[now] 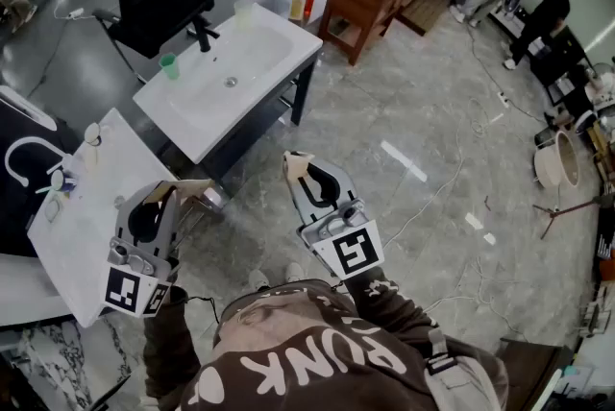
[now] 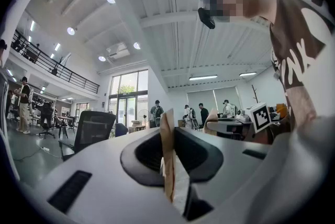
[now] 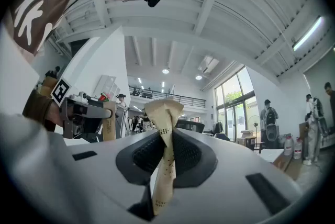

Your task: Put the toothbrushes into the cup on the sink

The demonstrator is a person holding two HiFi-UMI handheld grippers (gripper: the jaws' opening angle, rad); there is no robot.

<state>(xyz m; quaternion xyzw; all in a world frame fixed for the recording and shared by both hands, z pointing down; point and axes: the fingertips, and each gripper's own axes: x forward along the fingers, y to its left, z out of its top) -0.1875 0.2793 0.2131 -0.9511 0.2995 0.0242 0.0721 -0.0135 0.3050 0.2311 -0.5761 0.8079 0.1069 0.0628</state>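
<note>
Keeping the left gripper (image 1: 171,196) and right gripper (image 1: 306,174) each clamped on a paper-wrapped toothbrush (image 3: 165,134) seemed vital until reaching the green cup (image 1: 169,65) on the sink (image 1: 197,116).

Head camera (image 2: 207,14): on my head, aimed forward and steeply down. My brown sweatshirt (image 1: 317,356) fills the bottom edge. My left hand-held gripper (image 1: 187,190) and right hand-held gripper (image 1: 298,164) sit close below, with the white sink (image 1: 274,54) further out and the grey floor (image 1: 432,140) beyond.

Left gripper view: the camera rides behind the jaws and looks along them, tipped up at the ceiling (image 2: 157,3). The jaws are very near and fill the lower frame.

Right gripper view: same mount, also tipped up.

Shared: both gripper views catch the head camera, my torso and tall windows (image 2: 125,89). Left sees the right marker cube (image 2: 260,116); right sees the left marker cube (image 3: 60,92).
</note>
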